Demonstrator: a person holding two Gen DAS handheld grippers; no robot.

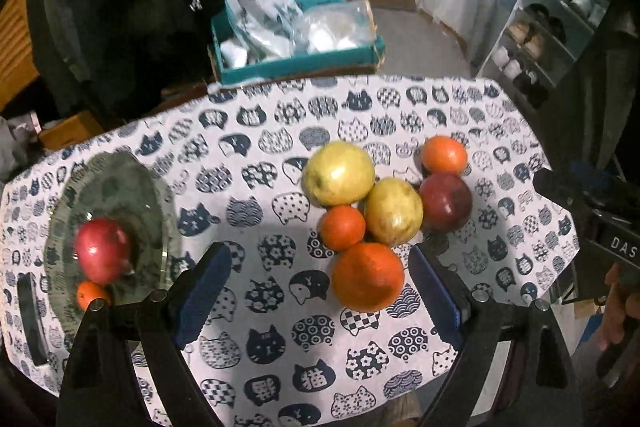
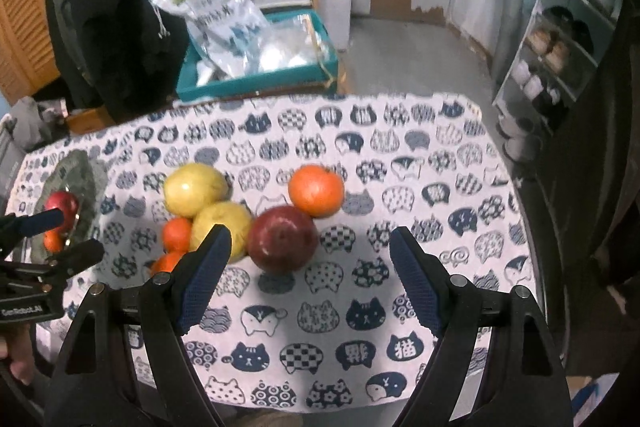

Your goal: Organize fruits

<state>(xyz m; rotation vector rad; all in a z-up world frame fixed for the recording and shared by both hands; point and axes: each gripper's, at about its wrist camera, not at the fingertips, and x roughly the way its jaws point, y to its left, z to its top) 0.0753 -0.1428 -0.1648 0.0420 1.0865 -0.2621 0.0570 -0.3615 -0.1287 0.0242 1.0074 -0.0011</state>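
The left gripper (image 1: 320, 291) has its blue-padded fingers (image 1: 202, 301) spread wide with nothing clamped; the large orange (image 1: 367, 277) sits between them but touches neither pad. The right gripper (image 2: 310, 279) is also spread wide and empty, with the dark red apple (image 2: 283, 238) on the cloth between and just ahead of its fingers (image 2: 204, 281).

Hidden or unclear: in the right view, the left finger covers part of the lower yellow apple (image 2: 222, 223) and most of the large orange. On the clear glass plate (image 1: 120, 183), a small orange (image 1: 90, 294) is half cut off behind the left gripper's frame, next to a red apple (image 1: 103, 251). A dark flat object (image 1: 30, 319) at the cloth's left edge cannot be made out. The person's hand (image 1: 618, 311) on the right gripper is only partly in frame.

The surface carries a white cloth with a navy cat-face print (image 1: 280, 307). The loose fruit cluster lies right of centre: an upper yellow apple (image 1: 338, 173), a small tangerine (image 1: 342, 227) and a far orange (image 1: 444, 155), mostly touching. Behind are a teal box of plastic bags (image 1: 296, 63), a shoe rack (image 1: 552, 27) and a peeling wall.

Bare cloth lies between plate and cluster and along the near edge.
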